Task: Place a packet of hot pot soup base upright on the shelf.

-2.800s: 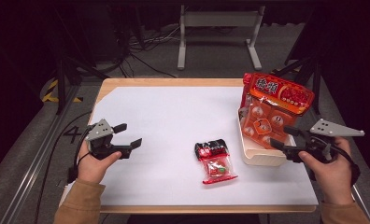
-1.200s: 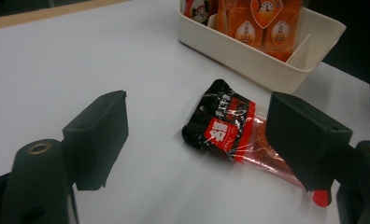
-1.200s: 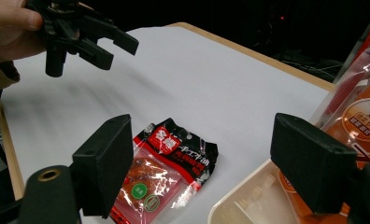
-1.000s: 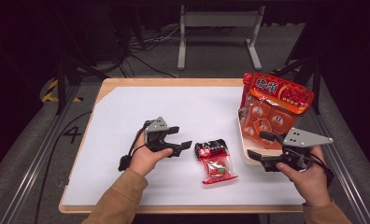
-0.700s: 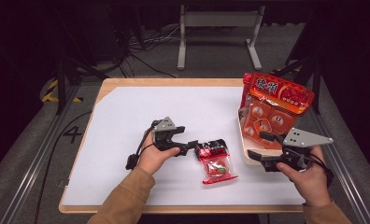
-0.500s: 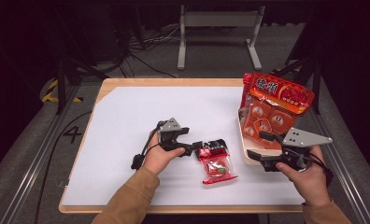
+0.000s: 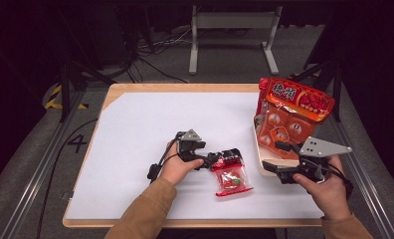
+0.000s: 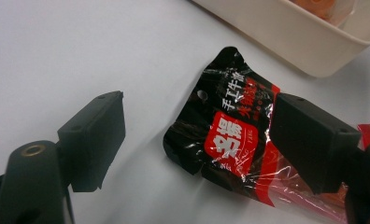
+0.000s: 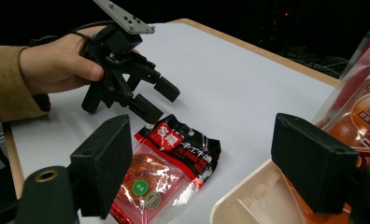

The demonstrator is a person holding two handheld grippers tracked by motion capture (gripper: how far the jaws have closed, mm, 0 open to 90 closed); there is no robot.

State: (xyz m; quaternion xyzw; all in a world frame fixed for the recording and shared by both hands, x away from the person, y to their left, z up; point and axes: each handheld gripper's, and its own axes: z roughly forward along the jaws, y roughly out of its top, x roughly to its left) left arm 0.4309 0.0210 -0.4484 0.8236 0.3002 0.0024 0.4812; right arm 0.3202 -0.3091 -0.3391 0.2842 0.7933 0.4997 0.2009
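A small snack packet [image 7: 230, 172] with a black top and a red, clear lower half lies flat on the white table near the front middle. My left gripper [image 7: 212, 159] is open at the packet's black end. In the left gripper view the packet [image 8: 230, 140] lies between and just ahead of the jaws of my left gripper [image 8: 197, 100], and the right jaw overlaps its edge. My right gripper [image 7: 273, 155] is open and hovers by the near corner of the cream tray [image 7: 258, 149]. The right gripper view shows the packet [image 9: 174, 168] and the left gripper [image 9: 159, 100] beyond it.
The cream tray [image 8: 286, 37] stands at the right edge and holds a large orange-red bag [image 7: 294, 107] that leans upright. The white sheet [image 7: 150, 124] covers the wooden table. Cables trail off the left side, and a metal stand [image 7: 230, 30] is on the floor behind.
My left gripper has travelled right across the table from the left edge to the packet's black end. My right gripper shifted slightly inward early on and has since stayed still.
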